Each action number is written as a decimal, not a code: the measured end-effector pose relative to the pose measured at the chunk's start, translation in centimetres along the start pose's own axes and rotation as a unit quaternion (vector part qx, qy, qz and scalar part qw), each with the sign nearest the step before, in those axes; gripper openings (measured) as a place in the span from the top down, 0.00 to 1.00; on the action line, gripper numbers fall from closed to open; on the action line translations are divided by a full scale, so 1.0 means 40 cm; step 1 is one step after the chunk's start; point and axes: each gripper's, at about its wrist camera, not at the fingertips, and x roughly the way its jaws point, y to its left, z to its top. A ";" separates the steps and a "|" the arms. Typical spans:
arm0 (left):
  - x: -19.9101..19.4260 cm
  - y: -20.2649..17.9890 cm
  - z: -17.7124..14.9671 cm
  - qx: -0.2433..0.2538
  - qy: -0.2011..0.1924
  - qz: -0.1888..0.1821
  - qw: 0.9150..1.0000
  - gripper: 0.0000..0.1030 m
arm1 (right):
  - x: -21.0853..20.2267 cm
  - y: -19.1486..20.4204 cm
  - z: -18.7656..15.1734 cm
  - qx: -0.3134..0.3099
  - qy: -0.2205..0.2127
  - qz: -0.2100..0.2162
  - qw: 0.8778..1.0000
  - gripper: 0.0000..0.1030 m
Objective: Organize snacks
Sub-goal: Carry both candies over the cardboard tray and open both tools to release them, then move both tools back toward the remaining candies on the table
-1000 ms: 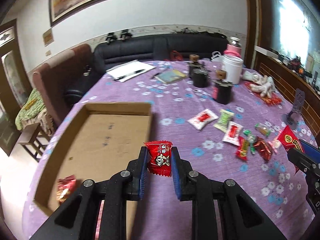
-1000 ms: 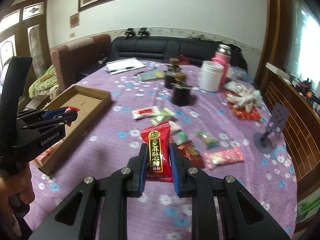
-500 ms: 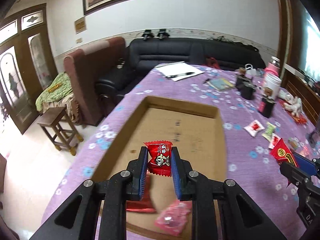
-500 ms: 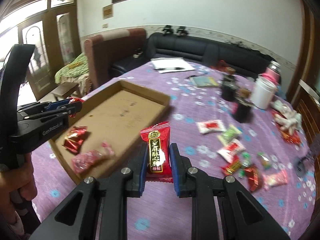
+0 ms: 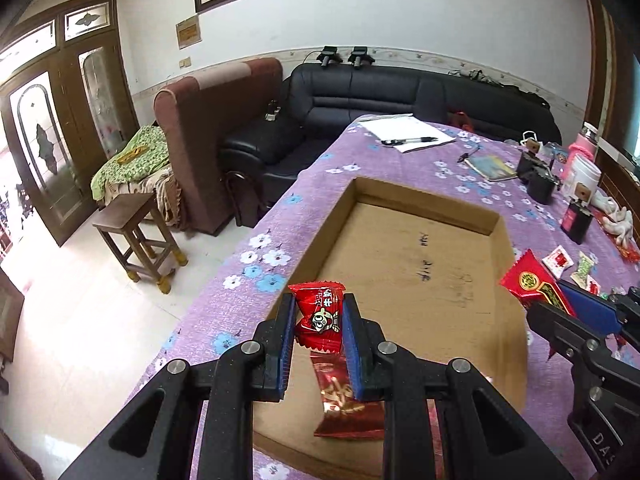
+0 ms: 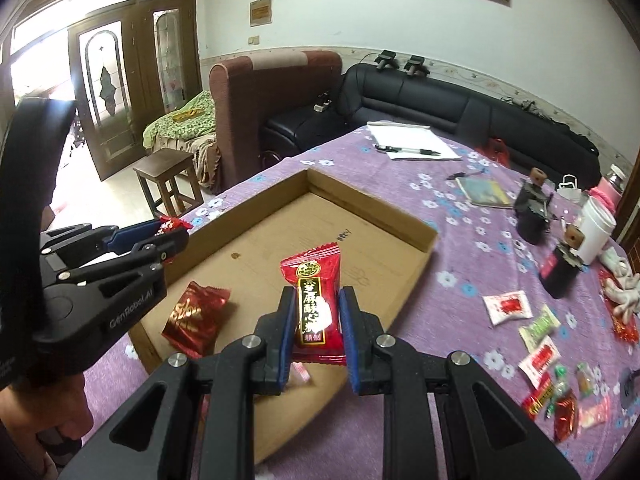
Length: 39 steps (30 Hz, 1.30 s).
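Note:
My left gripper [image 5: 319, 322] is shut on a small red candy with a cartoon face [image 5: 320, 316], held over the near left corner of the shallow cardboard box [image 5: 420, 200]. My right gripper [image 6: 318, 320] is shut on a red candy packet with a black and gold label [image 6: 314, 300], above the box's [image 6: 368, 210] near edge. In the left wrist view that gripper [image 5: 568, 312] comes in from the right with its packet [image 5: 532, 284]. In the right wrist view the left gripper [image 6: 160, 236] is at the left. A shiny red packet [image 6: 196, 316] lies in the box.
Several loose snacks [image 6: 540, 344] lie on the purple flowered tablecloth [image 6: 460, 240] to the right of the box. Dark jars [image 6: 530, 216], a white cup [image 6: 596, 236], a booklet [image 6: 484, 192] and paper with a pen [image 6: 412, 148] stand further back. A wooden stool [image 5: 136, 236] and sofas are beyond the table's left edge.
Both grippers have swung left from the loose snacks to over the cardboard box, each still holding its candy. The box now fills the middle of both views.

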 end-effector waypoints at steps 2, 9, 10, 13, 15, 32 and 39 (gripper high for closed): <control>0.012 0.003 0.001 0.000 0.004 0.002 1.000 0.77 | 0.021 0.003 0.004 0.002 0.005 0.003 1.000 0.80; 0.059 0.001 0.007 0.003 0.023 0.004 1.000 0.77 | 0.084 -0.005 0.006 0.006 0.022 0.002 1.000 0.80; 0.067 -0.002 0.008 0.004 0.026 0.004 1.000 0.77 | 0.091 -0.007 0.005 0.007 0.024 0.002 1.000 0.80; 0.086 -0.011 0.008 0.007 0.034 0.005 0.999 0.77 | 0.111 -0.014 0.001 0.009 0.031 -0.002 0.999 0.80; 0.095 -0.013 0.009 0.009 0.038 0.005 0.999 0.77 | 0.124 -0.020 -0.002 0.009 0.037 -0.005 0.999 0.80; 0.088 -0.021 0.014 0.002 0.022 0.014 1.000 0.35 | 0.105 -0.045 0.003 0.015 0.023 -0.015 0.999 0.62; 0.022 -0.037 0.025 -0.004 -0.003 0.005 1.000 0.35 | 0.012 -0.055 0.001 0.014 -0.003 -0.049 0.999 0.55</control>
